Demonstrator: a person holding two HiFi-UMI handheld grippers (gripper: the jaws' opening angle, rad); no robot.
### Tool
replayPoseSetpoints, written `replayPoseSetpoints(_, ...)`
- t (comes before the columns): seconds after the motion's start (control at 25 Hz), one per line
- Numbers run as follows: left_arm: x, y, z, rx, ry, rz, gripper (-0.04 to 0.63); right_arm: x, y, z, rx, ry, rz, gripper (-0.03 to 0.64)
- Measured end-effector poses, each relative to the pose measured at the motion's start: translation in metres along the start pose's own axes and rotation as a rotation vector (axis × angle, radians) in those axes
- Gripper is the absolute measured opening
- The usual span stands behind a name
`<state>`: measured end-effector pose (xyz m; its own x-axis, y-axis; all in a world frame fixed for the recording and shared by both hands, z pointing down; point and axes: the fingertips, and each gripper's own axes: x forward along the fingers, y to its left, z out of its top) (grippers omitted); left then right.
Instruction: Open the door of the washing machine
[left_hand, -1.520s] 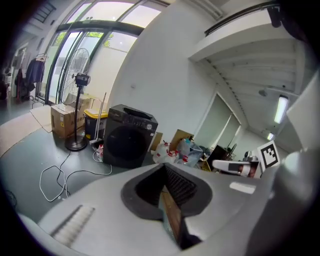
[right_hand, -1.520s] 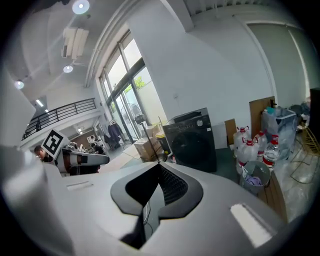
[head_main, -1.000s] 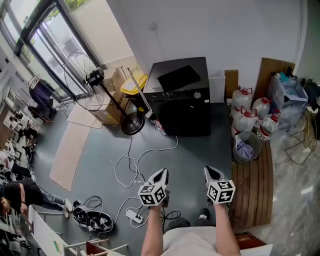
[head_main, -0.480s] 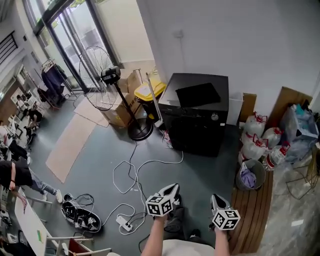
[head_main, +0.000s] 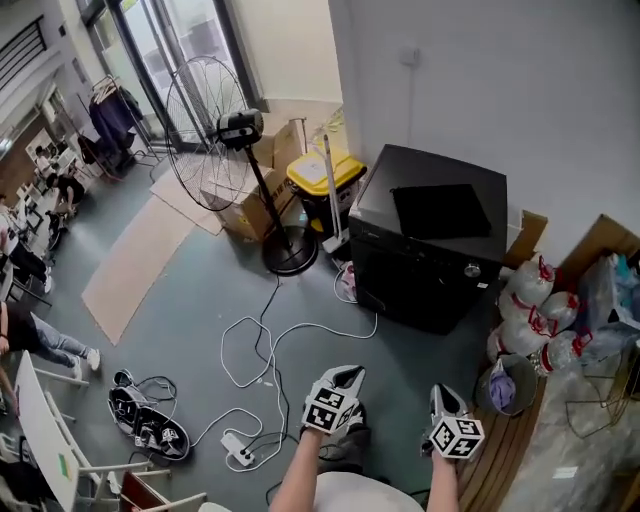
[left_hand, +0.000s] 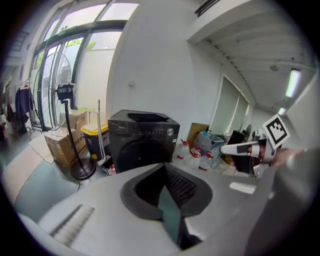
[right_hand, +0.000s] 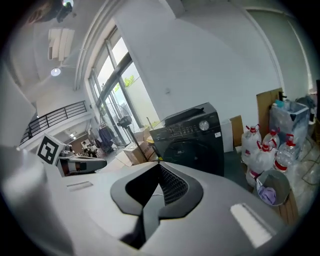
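Black front-loading washing machine (head_main: 430, 240) at centre right of the head view, set against the white wall, its round door (left_hand: 135, 156) closed. Left gripper (head_main: 343, 374) and right gripper (head_main: 441, 393) at lower centre, both well apart from the machine, each with jaws pressed together and nothing between them. Standing fan (head_main: 215, 120) and yellow bin (head_main: 322, 178) at upper centre. White cable (head_main: 262, 345) on the floor.

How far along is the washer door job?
Done: nothing; the washer door is shut. In hand: nothing; left gripper and right gripper are both shut, empty, well short of the washer. Left: close in, catch the door, pull it open.
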<state>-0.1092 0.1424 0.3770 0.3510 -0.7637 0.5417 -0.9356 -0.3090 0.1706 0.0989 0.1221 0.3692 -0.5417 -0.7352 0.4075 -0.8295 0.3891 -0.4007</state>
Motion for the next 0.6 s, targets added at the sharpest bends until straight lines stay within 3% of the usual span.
replayPoseSetpoints(0.16,0.021,0.056,0.024,-0.011,-0.004,0.003,0.057,0.051,0.015,0.023,-0.037,0.011,-0.013,0.000)
replayPoseSetpoints(0.28,0.036,0.083,0.036,-0.024,-0.002,-0.019,0.057,0.083,0.009,0.039,-0.080,0.003,-0.093,0.000)
replayPoseSetpoints(0.4,0.041,0.100,0.027,-0.045,0.021,-0.045,0.057,0.101,0.008,0.042,-0.078,0.003,-0.145,0.000)
replayPoseSetpoints(0.6,0.058,0.125,0.023,-0.090,0.043,-0.047,0.056,0.127,0.014,0.052,-0.105,-0.011,-0.142,0.000)
